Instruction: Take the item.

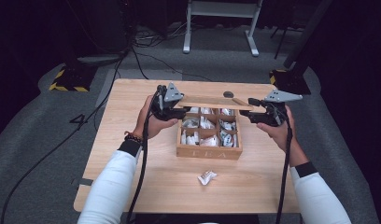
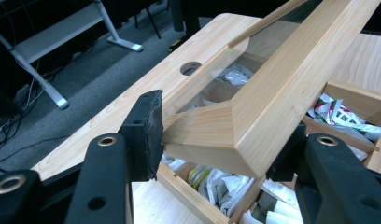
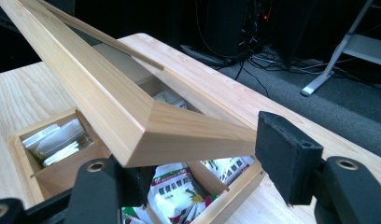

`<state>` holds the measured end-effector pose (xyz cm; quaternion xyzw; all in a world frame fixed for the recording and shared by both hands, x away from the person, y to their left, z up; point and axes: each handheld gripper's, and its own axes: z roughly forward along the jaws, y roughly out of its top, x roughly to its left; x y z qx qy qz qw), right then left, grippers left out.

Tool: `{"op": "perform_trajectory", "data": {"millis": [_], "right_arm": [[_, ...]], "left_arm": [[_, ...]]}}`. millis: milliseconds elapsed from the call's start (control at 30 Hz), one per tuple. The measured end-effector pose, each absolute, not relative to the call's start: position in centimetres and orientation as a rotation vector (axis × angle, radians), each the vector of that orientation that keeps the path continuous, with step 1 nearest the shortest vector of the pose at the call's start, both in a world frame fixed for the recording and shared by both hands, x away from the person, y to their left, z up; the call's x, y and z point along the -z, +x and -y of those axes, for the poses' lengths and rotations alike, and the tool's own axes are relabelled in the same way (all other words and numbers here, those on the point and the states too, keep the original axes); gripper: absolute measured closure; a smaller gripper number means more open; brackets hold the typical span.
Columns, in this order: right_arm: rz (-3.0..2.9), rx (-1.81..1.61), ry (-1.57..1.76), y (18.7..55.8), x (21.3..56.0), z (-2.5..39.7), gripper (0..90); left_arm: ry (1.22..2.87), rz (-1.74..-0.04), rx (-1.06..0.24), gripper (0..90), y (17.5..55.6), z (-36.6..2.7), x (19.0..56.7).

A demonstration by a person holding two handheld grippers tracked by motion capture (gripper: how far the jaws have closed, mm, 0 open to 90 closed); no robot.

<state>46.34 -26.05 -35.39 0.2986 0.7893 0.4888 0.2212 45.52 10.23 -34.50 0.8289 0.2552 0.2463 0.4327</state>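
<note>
A wooden tea box (image 1: 208, 152) marked TEA stands mid-table, its compartments packed with tea bags (image 1: 205, 124). Its glass-paned lid (image 1: 212, 101) is tilted up, hinged at the back. My left gripper (image 1: 178, 112) clamps the lid's front left corner; in the left gripper view the lid (image 2: 268, 107) sits between the jaws of that gripper (image 2: 226, 156), with one pad (image 2: 149, 135) pressed on the wood. My right gripper (image 1: 252, 110) holds the front right corner; in the right gripper view the lid (image 3: 132, 116) lies between the jaws of that gripper (image 3: 193, 172), above tea bags (image 3: 174, 196).
One loose white tea bag (image 1: 207, 177) lies on the table (image 1: 132, 177) in front of the box. A round cable hole (image 1: 228, 94) sits near the table's far edge. Beyond it are cables and a white desk frame (image 1: 221, 18) on the grey floor.
</note>
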Motion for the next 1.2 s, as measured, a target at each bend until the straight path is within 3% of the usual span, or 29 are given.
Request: {"op": "perform_trajectory", "data": {"millis": [700, 1200], "right_arm": [[-2.26, -1.306, 0.802, 44.8, 37.3, 26.3, 37.2], [-2.279, -1.302, 0.789, 43.8, 38.4, 26.7, 37.0]], "left_arm": [[2.12, -0.629, -0.631, 37.7, 43.8, -10.2, 36.4], [2.135, -0.64, -0.609, 37.6, 43.0, -10.5, 37.6]]}}
